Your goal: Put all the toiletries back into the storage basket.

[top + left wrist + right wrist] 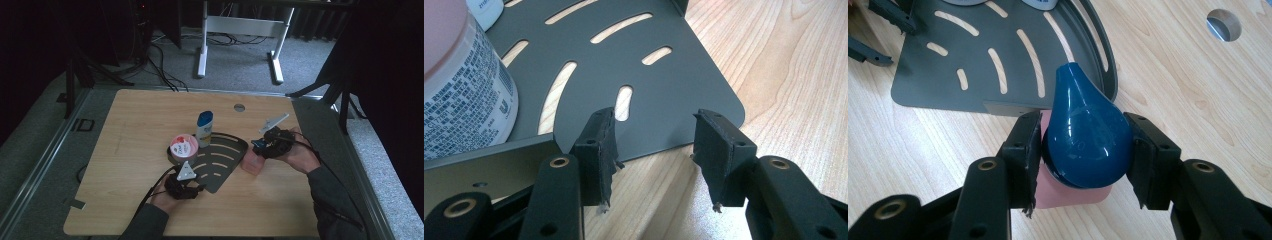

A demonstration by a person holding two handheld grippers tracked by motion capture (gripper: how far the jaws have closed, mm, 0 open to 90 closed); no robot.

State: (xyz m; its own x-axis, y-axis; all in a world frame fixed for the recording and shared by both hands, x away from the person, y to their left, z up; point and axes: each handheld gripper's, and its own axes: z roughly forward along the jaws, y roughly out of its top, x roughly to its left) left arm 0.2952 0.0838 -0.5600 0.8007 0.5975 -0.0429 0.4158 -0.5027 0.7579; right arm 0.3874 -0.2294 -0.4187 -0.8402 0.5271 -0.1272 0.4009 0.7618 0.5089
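Right tongs (1082, 145) clamped on pink bottle's blue cap (1087, 135), left tongs (655, 150) half open over shelf edge (684, 90)

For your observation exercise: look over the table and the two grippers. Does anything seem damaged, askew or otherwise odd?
The left gripper has frayed pads: their black lining is ragged, with loose shreds at the lower corners. On the right gripper the lining also hangs in tatters where it clamps the pink bottle's blue cap. The dark slotted rack and its containers look orderly.
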